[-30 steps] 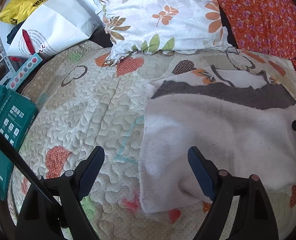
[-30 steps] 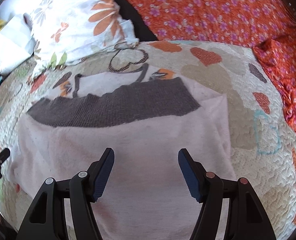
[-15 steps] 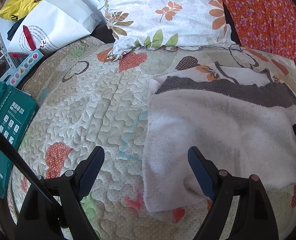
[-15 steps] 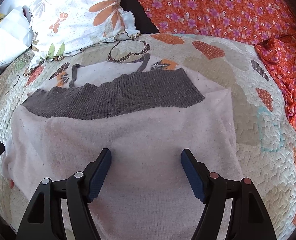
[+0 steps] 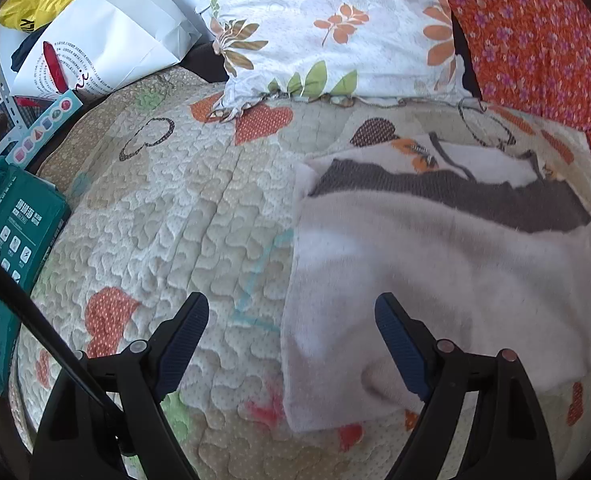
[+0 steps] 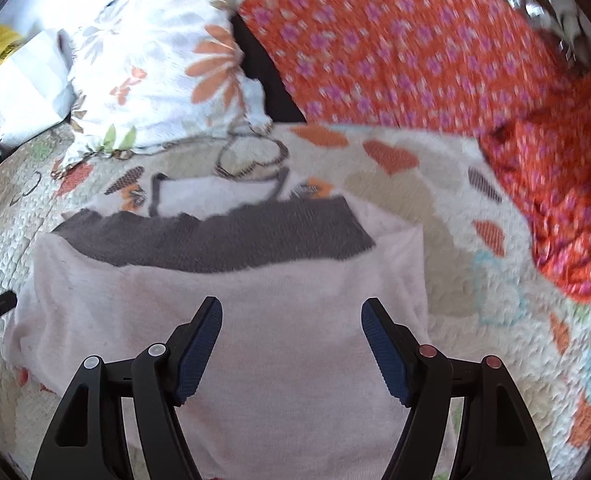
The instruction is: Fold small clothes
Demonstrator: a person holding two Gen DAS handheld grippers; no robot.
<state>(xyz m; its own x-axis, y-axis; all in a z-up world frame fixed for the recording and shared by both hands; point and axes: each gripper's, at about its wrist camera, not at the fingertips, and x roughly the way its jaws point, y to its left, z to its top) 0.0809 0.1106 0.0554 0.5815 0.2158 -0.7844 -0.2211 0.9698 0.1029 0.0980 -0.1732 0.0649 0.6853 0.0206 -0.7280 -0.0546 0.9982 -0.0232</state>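
Pale pink fleecy garment w/ grey knit hem lying folded ahead; right gripper, apart & empty, is lifting away; left gripper hovering apart—fold released.

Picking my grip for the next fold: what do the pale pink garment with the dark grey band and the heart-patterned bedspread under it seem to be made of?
Pale pink garment: soft knit, probably fleecy cotton; matte, slightly fuzzy edges. Its dark grey band: ribbed knit, fine ridges visible. Heart-patterned bedspread: quilted padded fabric, puffy stitched wavy texture, matte.
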